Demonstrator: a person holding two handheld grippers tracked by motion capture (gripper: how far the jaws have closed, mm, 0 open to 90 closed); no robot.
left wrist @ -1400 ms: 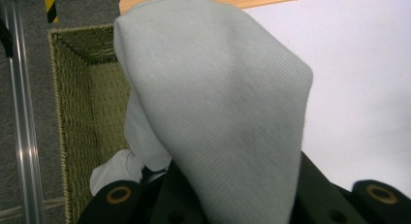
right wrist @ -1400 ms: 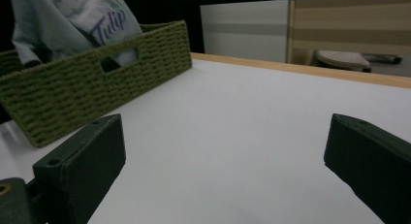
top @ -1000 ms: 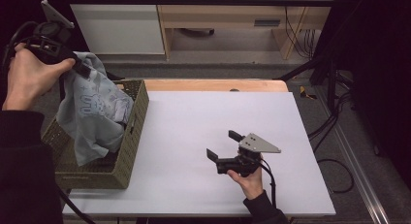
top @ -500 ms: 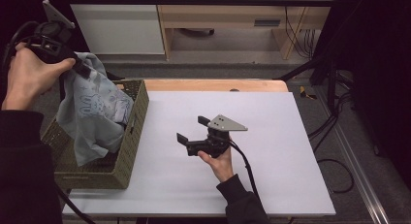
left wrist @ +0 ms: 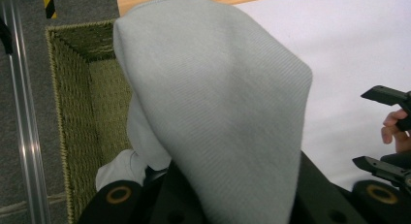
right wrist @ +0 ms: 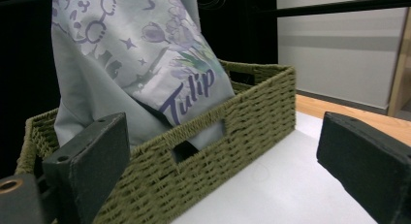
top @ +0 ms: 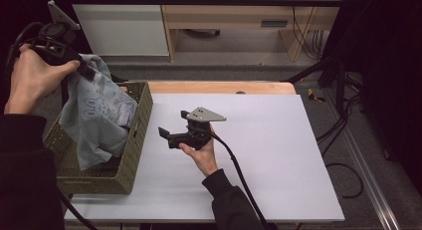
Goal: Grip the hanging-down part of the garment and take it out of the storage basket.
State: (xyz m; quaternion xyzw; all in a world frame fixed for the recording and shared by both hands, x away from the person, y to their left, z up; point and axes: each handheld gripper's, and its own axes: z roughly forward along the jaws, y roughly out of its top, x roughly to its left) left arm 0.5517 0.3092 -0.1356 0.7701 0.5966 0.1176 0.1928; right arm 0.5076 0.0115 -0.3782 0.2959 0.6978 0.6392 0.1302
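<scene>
A pale grey-blue garment (top: pixel 97 115) with a printed front hangs from my left gripper (top: pixel 85 69), which is shut on its top edge above the green woven basket (top: pixel 142 115). The garment's lower part rests inside the basket. In the left gripper view the garment (left wrist: pixel 218 103) drapes over the jaws and hides them. My right gripper (top: pixel 174 124) is held over the white table just right of the basket, open, with its jaws pointing at the basket and nothing between them. The right gripper view shows the garment (right wrist: pixel 140 54), with "Tulip" printed on it, behind the basket wall (right wrist: pixel 257 103).
The white table top (top: pixel 288 150) stretches to the right of the basket. A wooden strip (top: pixel 224 87) runs along its far edge. Cables and a dark stand (top: pixel 343 90) are on the floor at the right. A cabinet (top: pixel 124 28) stands behind.
My right gripper has moved left across the table, from the front right toward the basket. The left gripper has kept the garment up in the same place.
</scene>
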